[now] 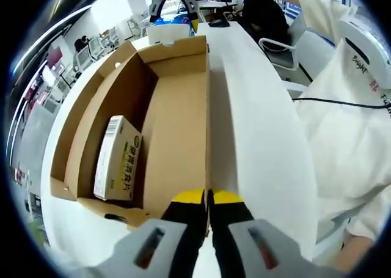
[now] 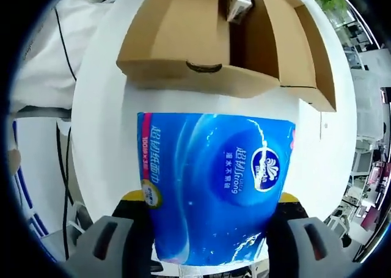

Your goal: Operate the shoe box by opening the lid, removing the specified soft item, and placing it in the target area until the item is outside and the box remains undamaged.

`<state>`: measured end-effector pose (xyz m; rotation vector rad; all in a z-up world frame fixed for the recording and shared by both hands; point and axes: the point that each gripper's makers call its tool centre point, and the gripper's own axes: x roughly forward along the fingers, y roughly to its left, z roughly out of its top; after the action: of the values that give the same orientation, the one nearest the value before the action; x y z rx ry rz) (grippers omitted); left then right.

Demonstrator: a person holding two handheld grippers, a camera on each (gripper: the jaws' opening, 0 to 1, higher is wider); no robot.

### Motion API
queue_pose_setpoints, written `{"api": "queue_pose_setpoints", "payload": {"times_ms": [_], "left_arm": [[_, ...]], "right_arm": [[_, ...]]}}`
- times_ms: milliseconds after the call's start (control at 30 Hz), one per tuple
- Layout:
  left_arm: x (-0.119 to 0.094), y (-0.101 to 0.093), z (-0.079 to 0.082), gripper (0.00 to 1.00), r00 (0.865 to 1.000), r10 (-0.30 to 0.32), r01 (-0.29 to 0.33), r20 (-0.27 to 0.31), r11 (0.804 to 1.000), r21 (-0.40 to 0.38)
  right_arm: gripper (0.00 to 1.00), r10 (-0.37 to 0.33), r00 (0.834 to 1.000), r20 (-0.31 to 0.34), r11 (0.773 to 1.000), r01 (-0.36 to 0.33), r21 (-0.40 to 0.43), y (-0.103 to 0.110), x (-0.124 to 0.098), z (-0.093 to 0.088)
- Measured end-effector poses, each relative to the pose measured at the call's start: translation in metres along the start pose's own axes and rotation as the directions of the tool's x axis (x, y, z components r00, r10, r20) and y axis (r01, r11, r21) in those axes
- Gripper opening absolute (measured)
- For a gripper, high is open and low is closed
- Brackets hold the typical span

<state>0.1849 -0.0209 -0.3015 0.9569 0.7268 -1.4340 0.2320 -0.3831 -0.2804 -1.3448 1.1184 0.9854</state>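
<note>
While the right tool [image 2: 208, 214] grips the blue tissue pack [image 2: 214, 186] between its jaws, the pack sits outside the shoe box [image 2: 201, 52], held close to the camera over the white counter [image 2: 104, 137]. Pack is soft plastic wrap, bulging past both jaws; grip looks broad, taken low on the pack.

Left tool [image 1: 208, 198]: jaws pressed together on the edge of the shoe box, at the upright cardboard wall nearest it. Judged to be steadying the box, lid folded open and flat beside it.

Farther in, left gripper view: box interior mostly bare, one small carton [image 1: 116, 159] lying on its side against the far-left wall. Past the box's far end the blue pack and the right tool show small. A person in white [image 1: 354, 125] sits to the right of the counter, with a black cable across the clothing.

Step in hand, as judged: setting the pack down in the target area. To do it well:
- lower until the pack's base rests on the counter before letting go; soft wrap may sag or tip.
- keep clear of the box's front lip.
- left tool should hold lightly; cardboard creases.
</note>
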Motion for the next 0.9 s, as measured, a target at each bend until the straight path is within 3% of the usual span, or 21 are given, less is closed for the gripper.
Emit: {"api": "queue_pose_setpoints", "payload": {"times_ms": [33, 100, 333, 433, 467, 500, 567, 600, 633, 767, 800, 900], "left_arm": [[0.0, 0.0, 0.0, 0.02, 1.0, 0.002, -0.002, 0.002, 1.0, 0.001], [0.0, 0.0, 0.0, 0.02, 1.0, 0.004, -0.004, 0.004, 1.0, 0.003], [0.0, 0.0, 0.0, 0.02, 1.0, -0.001, 0.001, 0.002, 1.0, -0.004], [0.001, 0.0, 0.0, 0.02, 1.0, 0.001, -0.001, 0.002, 1.0, -0.015], [0.012, -0.001, -0.003, 0.02, 1.0, -0.006, 0.006, 0.001, 1.0, 0.005], [0.007, -0.002, -0.012, 0.02, 0.996, -0.017, 0.022, -0.084, 0.998, 0.065], [0.01, -0.002, -0.005, 0.02, 0.999, -0.006, 0.007, -0.043, 1.0, 0.025], [0.008, 0.0, -0.009, 0.02, 0.999, 0.002, 0.0, -0.044, 0.999, 0.039], [0.008, 0.0, -0.007, 0.02, 0.999, -0.004, 0.004, -0.034, 1.0, 0.0], [0.004, 0.003, -0.004, 0.05, 1.0, 0.011, -0.01, -0.027, 0.999, 0.034], [0.003, 0.005, -0.002, 0.06, 1.0, 0.021, -0.02, -0.023, 0.999, 0.046], [-0.003, 0.007, 0.006, 0.15, 1.0, 0.017, -0.018, 0.025, 1.0, 0.021]], "right_arm": [[0.75, -0.005, 1.0, 0.023, 0.999, 0.006, -0.046, -0.002, 0.0, 0.004], [0.75, -0.019, 1.0, 0.014, 1.0, 0.019, 0.019, -0.002, -0.002, 0.001], [0.74, -0.079, 0.996, 0.039, 0.996, 0.077, 0.045, -0.004, -0.023, 0.001], [0.74, -0.083, 0.993, 0.085, 0.995, 0.078, 0.058, 0.001, -0.035, 0.007], [0.74, -0.088, 0.992, 0.09, 0.995, 0.083, 0.063, 0.002, -0.04, 0.008], [0.75, -0.1, 0.99, 0.095, 0.994, 0.094, 0.064, 0.003, -0.045, 0.009], [0.74, -0.121, 0.987, 0.107, 0.991, 0.113, 0.075, 0.004, -0.054, 0.012], [0.75, -0.13, 0.983, 0.13, 0.99, 0.122, 0.074, 0.004, -0.058, 0.015], [0.75, -0.135, 0.978, 0.162, 0.989, 0.122, 0.085, 0.005, -0.064, 0.02], [0.75, -0.183, 0.953, 0.243, 0.979, 0.154, 0.135, -0.005, -0.082, 0.032], [0.75, -0.184, 0.953, 0.24, 0.979, 0.155, 0.134, -0.006, -0.084, 0.031], [0.77, -0.25, 0.925, 0.287, 0.965, 0.212, 0.156, -0.018, -0.098, 0.041]]}}
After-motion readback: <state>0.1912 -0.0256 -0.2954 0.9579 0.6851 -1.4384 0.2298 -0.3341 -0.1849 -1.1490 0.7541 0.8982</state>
